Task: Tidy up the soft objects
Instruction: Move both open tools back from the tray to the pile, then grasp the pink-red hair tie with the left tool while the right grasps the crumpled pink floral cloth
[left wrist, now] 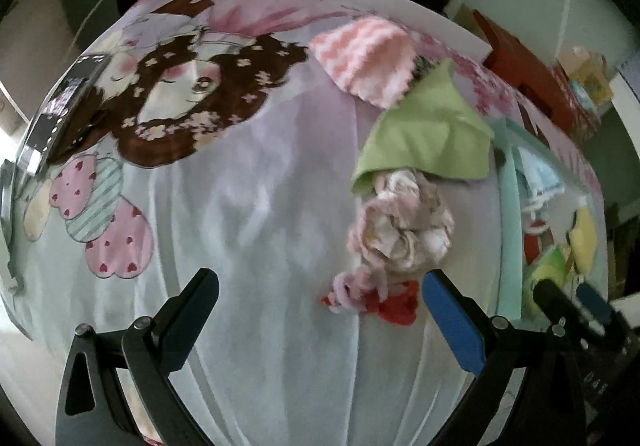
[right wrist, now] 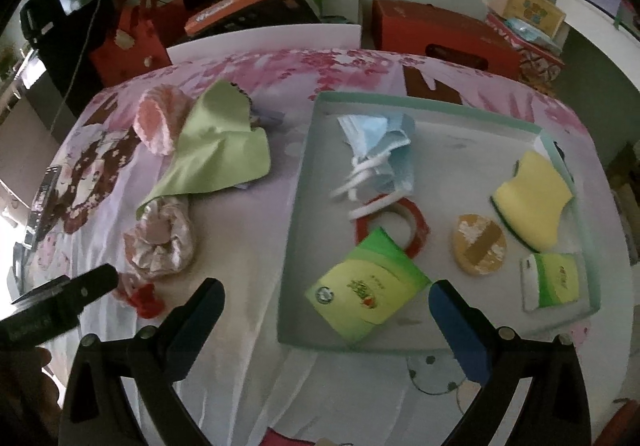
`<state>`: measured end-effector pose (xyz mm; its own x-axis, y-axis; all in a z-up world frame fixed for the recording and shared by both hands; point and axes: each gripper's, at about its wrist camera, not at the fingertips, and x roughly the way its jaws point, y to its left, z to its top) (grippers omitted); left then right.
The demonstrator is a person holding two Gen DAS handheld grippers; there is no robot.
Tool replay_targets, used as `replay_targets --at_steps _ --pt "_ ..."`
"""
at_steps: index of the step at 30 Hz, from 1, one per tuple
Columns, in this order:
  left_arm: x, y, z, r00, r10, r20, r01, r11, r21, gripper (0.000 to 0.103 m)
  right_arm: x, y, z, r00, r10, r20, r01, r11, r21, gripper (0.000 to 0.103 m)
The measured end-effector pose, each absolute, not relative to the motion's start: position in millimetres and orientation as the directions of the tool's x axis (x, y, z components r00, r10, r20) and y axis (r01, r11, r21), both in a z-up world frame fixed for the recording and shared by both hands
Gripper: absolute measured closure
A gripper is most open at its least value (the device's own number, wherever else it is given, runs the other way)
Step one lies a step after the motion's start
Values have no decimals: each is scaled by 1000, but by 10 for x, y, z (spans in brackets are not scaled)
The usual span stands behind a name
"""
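Observation:
A pile of soft things lies on the printed bedsheet: a pink striped sock, a green cloth, a pink floral scrunchie and a red and pink yarn piece. My left gripper is open and empty, just left of the yarn piece. My right gripper is open and empty above the front edge of a mint tray. The tray holds a blue face mask, a red tape ring, a green tissue pack, a yellow sponge, a tan puff and a small green pack.
Red boxes, an orange box and a red gift bag stand behind the bed along a white headboard. A dark remote-like object lies at the sheet's left edge.

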<state>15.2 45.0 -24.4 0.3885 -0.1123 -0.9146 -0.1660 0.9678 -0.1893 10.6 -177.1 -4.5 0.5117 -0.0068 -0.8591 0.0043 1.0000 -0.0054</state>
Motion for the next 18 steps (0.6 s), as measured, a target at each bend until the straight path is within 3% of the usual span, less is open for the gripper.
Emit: replay_targets --at_steps 10,12,18 --pt "205 236 -347 350 -111 -930 -85 985 -150 3 128 -2016 -60 504 -36 -863 85 996 8 0" --pt "209 190 -353 350 -109 -930 -69 988 -142 6 135 -2011 -59 507 -33 -861 83 997 11 0" --pt "247 81 -439 313 -140 -939 -36 987 -159 29 153 -1961 -84 505 -26 -863 68 998 10 0"
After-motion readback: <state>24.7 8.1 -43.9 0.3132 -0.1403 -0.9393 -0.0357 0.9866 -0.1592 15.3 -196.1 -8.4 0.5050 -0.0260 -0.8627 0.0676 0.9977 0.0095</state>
